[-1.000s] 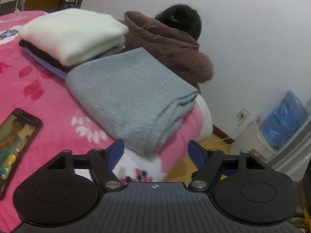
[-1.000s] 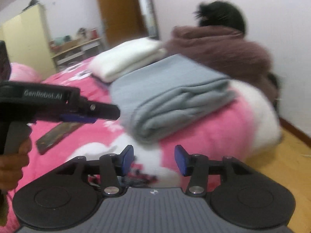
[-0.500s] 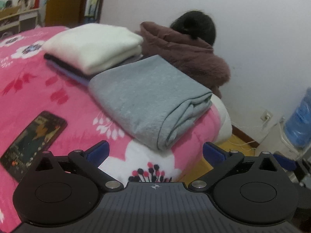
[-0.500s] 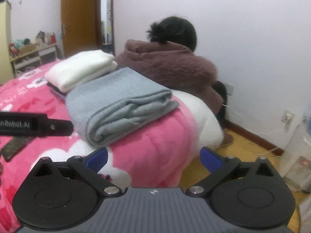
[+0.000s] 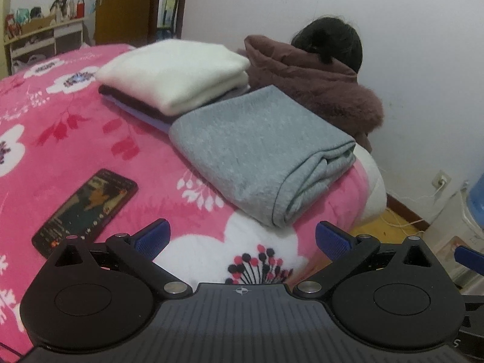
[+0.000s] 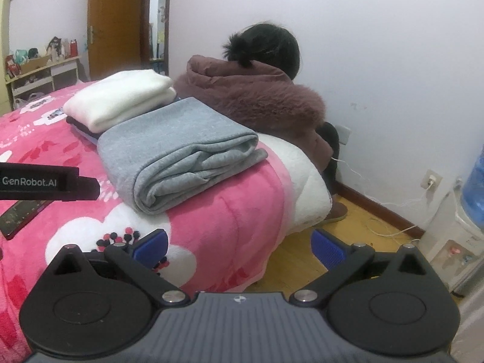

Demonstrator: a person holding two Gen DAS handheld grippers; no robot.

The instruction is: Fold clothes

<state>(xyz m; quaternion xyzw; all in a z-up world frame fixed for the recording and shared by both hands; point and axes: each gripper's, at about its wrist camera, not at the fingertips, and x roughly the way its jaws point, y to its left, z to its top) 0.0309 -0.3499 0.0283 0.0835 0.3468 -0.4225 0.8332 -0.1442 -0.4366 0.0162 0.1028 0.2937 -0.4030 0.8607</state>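
Left wrist view: the left gripper (image 5: 240,237) is held clear above the pink floral blanket (image 5: 75,127), its jaws spread wide with nothing between them; they have just been opening and now stand at full spread. The folded grey garment (image 5: 257,157) is laid ahead of it near the corner of the bed, touched by neither gripper, its rolled fold edge turned toward the camera. It is set just beside a stack topped by a white folded garment (image 5: 175,72), with darker and pale blue layers beneath, presumably so that finished pieces are kept together at one end and the working area is left free. A phone (image 5: 84,211) with its screen lit is lying flat on the blanket to the left, apart from the clothes. Right wrist view: the right gripper (image 6: 239,245) is likewise seen wide open and empty, having just been opening, held off the bed edge over the wooden floor (image 6: 305,260). A person in a brown fur-trimmed coat (image 6: 260,99) is seated behind the bed, facing away. The grey piece is judged folded and released.
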